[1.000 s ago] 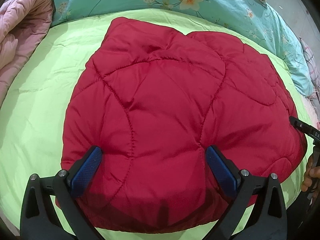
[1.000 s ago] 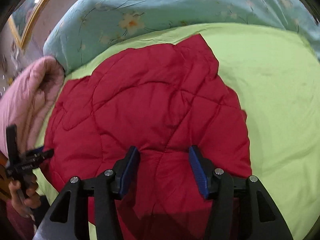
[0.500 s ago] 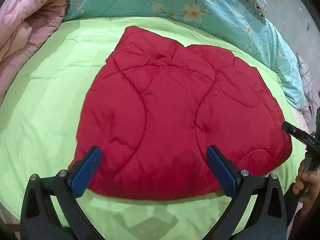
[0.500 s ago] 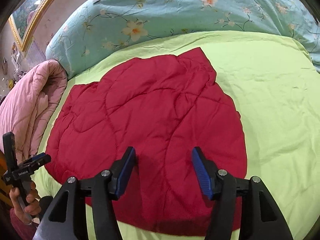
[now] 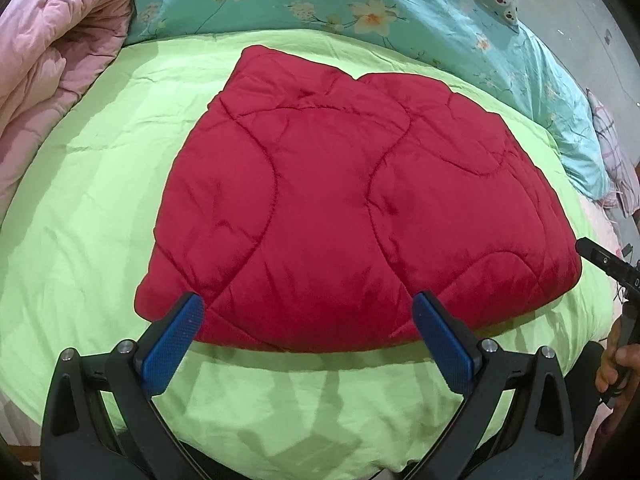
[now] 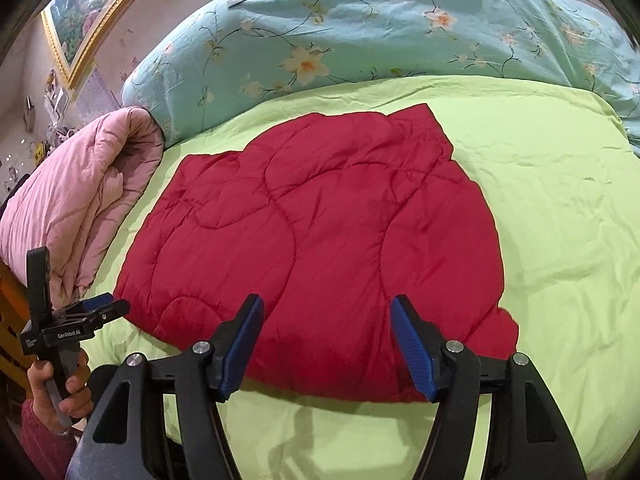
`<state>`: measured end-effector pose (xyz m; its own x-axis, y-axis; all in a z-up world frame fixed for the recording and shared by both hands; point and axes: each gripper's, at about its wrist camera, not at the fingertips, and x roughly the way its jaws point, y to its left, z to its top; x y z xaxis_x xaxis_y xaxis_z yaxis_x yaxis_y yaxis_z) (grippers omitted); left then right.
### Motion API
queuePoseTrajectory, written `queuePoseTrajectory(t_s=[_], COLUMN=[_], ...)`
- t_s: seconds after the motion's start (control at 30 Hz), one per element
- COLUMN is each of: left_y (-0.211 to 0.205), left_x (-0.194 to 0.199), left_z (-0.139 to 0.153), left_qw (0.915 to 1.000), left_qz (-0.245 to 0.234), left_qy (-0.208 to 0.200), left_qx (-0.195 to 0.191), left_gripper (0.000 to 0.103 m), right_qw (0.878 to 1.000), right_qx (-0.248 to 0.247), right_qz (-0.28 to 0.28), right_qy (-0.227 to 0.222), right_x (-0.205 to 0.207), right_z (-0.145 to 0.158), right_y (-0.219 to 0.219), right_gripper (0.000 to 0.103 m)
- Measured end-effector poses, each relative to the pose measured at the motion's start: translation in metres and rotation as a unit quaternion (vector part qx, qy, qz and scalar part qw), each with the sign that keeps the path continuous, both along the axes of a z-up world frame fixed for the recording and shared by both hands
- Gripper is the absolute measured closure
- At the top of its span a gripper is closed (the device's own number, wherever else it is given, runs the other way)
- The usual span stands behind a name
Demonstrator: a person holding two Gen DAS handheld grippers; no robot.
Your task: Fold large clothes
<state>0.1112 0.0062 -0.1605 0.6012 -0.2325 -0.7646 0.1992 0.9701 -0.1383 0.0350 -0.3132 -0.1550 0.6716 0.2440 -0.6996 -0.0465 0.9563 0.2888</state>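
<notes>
Red quilt (image 5: 352, 216) lies folded flat on the green bed (image 5: 100, 200), nothing pinching it. Left gripper (image 5: 308, 334) spread wide, empty. Right gripper (image 6: 326, 338) empty, jaws opening. Both hang clear at the near edge, probably to check the fold.

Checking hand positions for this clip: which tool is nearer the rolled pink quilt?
Left. The left tool sits close beside the pink quilt, at the red quilt's near corner. The right tool, jaws opening and empty, is farther over.
</notes>
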Motion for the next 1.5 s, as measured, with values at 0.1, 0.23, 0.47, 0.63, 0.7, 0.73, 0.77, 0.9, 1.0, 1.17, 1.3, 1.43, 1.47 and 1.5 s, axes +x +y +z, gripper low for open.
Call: queuePoseTrajectory(t_s=[0.1, 0.23, 0.47, 0.63, 0.7, 0.73, 0.77, 0.9, 1.0, 1.17, 1.3, 1.43, 1.47, 1.5], left_y=[-0.004, -0.007, -0.016, -0.017, -0.011, -0.007, -0.002, 0.013, 0.018, 0.018, 0.017, 0.015, 0.013, 0.010], left_x=[-0.004, -0.009, -0.015, -0.010, -0.005, -0.001, 0.001, 0.014, 0.032, 0.040, 0.038, 0.026, 0.019, 0.013], left_z=[0.001, 0.003, 0.007, 0.009, 0.008, 0.008, 0.009, 0.010, -0.001, -0.021, -0.016, -0.007, -0.004, -0.002], left_qw=[1.0000, 0.9999, 0.9995, 0.9988, 0.9990, 0.9991, 0.9992, 0.9987, 0.9985, 0.9984, 0.9988, 0.9984, 0.9984, 0.9984], left_qz=[-0.003, -0.009, -0.011, 0.000, 0.009, 0.014, 0.020, 0.040, 0.052, 0.052, 0.040, 0.046, 0.047, 0.047], left_qy=[-0.002, -0.006, -0.015, -0.023, -0.021, -0.021, -0.021, -0.026, -0.002, 0.018, 0.016, 0.012, 0.007, 0.003], left_qx=[0.006, 0.008, 0.024, 0.042, 0.039, 0.033, 0.028, 0.018, 0.019, 0.011, 0.023, 0.031, 0.031, 0.031], left_gripper=[0.000, 0.000, 0.000, 0.000, 0.000, 0.000, 0.000, 0.000, 0.000, 0.000, 0.000, 0.000, 0.000, 0.000], right_qw=[1.000, 1.000, 1.000, 0.999, 0.997, 0.995, 0.993, 0.989, 0.990, 0.989, 0.986, 0.989, 0.991, 0.992], right_qx=[0.004, 0.006, 0.004, -0.022, -0.043, -0.044, -0.042, -0.012, 0.043, 0.060, 0.065, 0.019, 0.009, -0.001], right_qz=[0.006, 0.009, 0.003, -0.025, -0.068, -0.094, -0.109, -0.146, -0.122, -0.122, -0.148, -0.144, -0.135, -0.123], right_qy=[0.003, 0.005, 0.000, -0.002, 0.001, 0.003, 0.006, 0.035, 0.049, 0.054, 0.044, 0.018, 0.006, -0.006], right_x=[-0.005, -0.011, -0.018, -0.011, -0.005, -0.003, -0.001, 0.011, 0.021, 0.019, 0.009, -0.012, -0.019, -0.029], right_z=[-0.002, -0.004, -0.004, -0.006, -0.010, -0.013, -0.016, -0.037, -0.052, -0.064, -0.065, -0.039, -0.030, -0.021], right_y=[0.003, 0.006, 0.005, -0.006, -0.020, -0.031, -0.038, -0.070, -0.080, -0.075, -0.081, -0.068, -0.061, -0.053], right_gripper=[0.035, 0.034, 0.031, 0.019, 0.012, 0.012, 0.012, 0.012, 0.015, 0.032, 0.015, 0.015, 0.015, 0.015])
